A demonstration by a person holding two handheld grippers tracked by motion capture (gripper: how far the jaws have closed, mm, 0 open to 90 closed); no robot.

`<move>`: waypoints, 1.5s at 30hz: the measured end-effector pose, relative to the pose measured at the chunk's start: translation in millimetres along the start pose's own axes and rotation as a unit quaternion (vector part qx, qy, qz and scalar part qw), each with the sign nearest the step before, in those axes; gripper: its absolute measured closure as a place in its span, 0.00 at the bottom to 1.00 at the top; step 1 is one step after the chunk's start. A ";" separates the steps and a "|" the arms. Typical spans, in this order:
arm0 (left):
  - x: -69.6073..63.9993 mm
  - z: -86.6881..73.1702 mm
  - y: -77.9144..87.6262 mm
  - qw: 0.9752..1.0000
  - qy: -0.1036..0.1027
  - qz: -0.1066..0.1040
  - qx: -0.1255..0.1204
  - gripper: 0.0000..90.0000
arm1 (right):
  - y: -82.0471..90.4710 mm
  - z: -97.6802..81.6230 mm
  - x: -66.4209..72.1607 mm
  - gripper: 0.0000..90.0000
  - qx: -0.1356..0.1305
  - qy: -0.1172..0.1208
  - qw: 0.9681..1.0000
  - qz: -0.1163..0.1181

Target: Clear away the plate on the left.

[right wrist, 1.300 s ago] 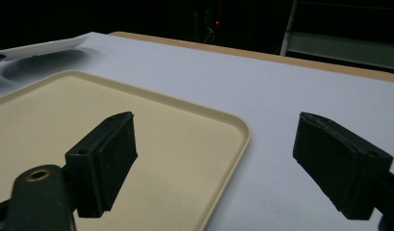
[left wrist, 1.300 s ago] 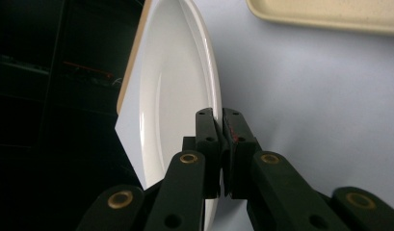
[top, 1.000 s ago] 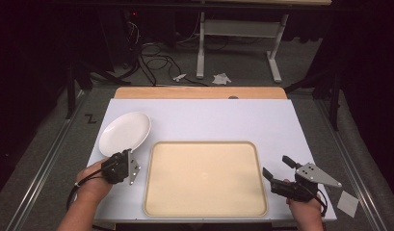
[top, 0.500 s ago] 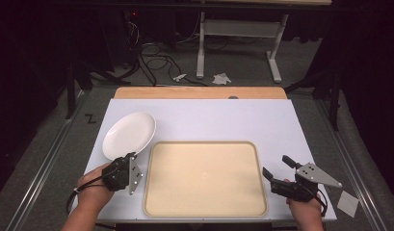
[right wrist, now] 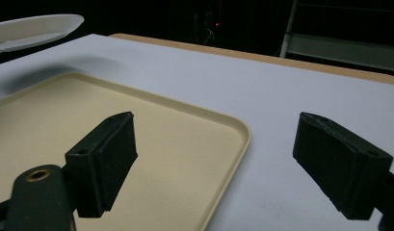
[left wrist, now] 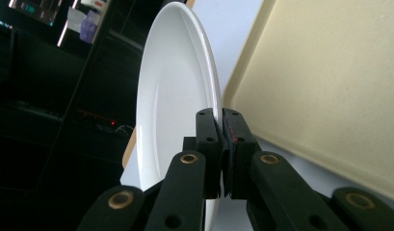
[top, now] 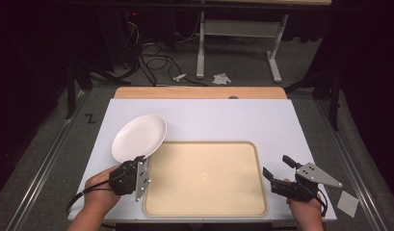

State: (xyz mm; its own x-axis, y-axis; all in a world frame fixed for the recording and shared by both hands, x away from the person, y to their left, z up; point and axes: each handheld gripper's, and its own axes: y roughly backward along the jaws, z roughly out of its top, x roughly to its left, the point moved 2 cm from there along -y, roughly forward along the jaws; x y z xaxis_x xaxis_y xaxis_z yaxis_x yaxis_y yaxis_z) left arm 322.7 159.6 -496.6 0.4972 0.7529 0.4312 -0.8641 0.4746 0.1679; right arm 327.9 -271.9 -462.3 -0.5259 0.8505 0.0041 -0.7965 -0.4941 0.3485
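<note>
1. My left tongs (top: 142, 159) pinch the near rim of the white plate (top: 139, 137), jaws pressed onto it; the plate is tilted, lifted off the white table (top: 223, 120), at the tray's far-left corner.
2. The beige tray (top: 206, 178) is empty.
3. My right tongs (top: 278, 167) are spread wide, holding nothing, just beside the tray's right edge.
4. Bare table lies beyond the tray's far edge, with only a narrow strip along its near edge.
</note>
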 end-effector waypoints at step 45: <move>-120.5 59.0 -15.6 0.985 -0.049 -0.153 -0.056 0.97 | -0.1 0.4 0.5 0.18 0.000 0.004 1.000 0.001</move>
State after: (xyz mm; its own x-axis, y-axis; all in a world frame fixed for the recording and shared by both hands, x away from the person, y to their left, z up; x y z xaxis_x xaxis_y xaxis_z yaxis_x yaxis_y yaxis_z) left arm 271.7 34.5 -498.9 0.7191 0.5215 0.4592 -0.6576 0.7243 0.2072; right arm 327.9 -271.3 -461.9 -0.5297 0.8482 -0.0018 -0.7954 -0.4960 0.3483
